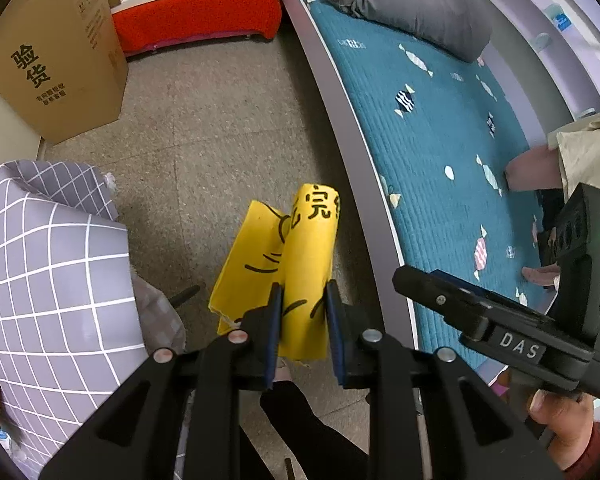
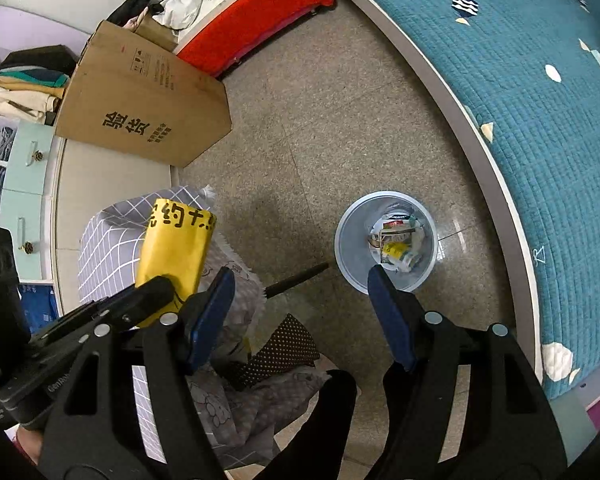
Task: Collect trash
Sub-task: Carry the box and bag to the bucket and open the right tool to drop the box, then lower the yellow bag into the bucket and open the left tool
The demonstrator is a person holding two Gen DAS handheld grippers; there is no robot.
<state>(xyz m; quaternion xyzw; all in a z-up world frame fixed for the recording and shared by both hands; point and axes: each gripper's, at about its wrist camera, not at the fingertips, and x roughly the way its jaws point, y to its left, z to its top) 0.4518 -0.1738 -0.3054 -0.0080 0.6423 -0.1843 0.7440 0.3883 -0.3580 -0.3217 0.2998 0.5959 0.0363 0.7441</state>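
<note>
- Left wrist view: left tool [image 1: 303,300] clenched on a yellow paper wrapper [image 1: 296,264] with black printed characters; both blue pads [image 1: 275,320] press the wrapper's lower part, and the rest sticks up and forward past the tips, folded into two flaps.
- The wrapper is held in the air above the speckled floor [image 1: 220,128], just beside the grey edge of the bed [image 1: 440,140] with its teal quilted cover.
- Right tool [image 1: 500,328] shows at the right edge as a black body marked "DAS"; it is apart from the wrapper, and its jaws cannot be read here.
- A cardboard box [image 1: 64,56] stands at the far left of the floor; a grey checked cloth [image 1: 48,264] fills the near left.
- Right wrist view: right tool [image 2: 302,304] released, fingers wide apart and gripping nothing.
- A trash bin [image 2: 350,248], pale and round, stands on the floor near the bed's edge, just ahead of the right finger's tip; crumpled packaging lies inside.
- The yellow wrapper [image 2: 176,252] sits to the left of the left finger, gripped by the left tool [image 2: 152,300], over the checked cloth and well apart from the bin.
- The box [image 2: 140,112] leans at the floor's far left.
</note>
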